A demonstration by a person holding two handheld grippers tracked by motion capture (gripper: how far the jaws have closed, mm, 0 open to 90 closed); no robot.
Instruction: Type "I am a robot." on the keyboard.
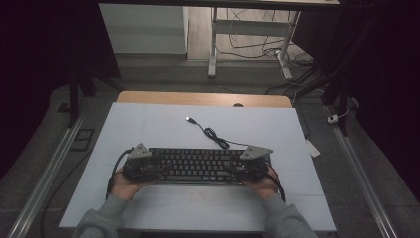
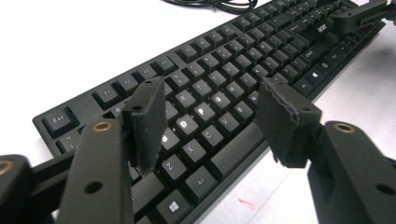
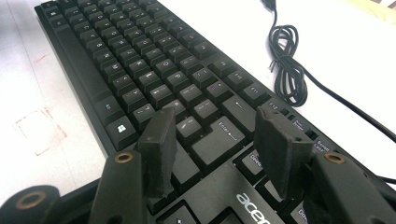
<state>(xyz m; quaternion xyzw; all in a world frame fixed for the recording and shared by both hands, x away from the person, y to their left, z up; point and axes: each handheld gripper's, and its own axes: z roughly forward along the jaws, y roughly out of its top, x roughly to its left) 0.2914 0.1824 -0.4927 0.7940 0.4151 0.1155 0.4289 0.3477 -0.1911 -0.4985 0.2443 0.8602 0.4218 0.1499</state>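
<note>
Two claws, the left claw (image 2: pixel 210 116) and right claw (image 3: pixel 217 144), hover wide and empty over opposite ends of the keyboard (image 1: pixel 195 165), which lies on the desk (image 1: pixel 148 129), not yet gripped.

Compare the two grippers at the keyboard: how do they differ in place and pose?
The left gripper hovers over the keyboard's letter keys at its left end; the right gripper hovers over the Enter key at its right end. The left jaws stand slightly wider apart than the right's. Both are open, holding nothing.
</note>
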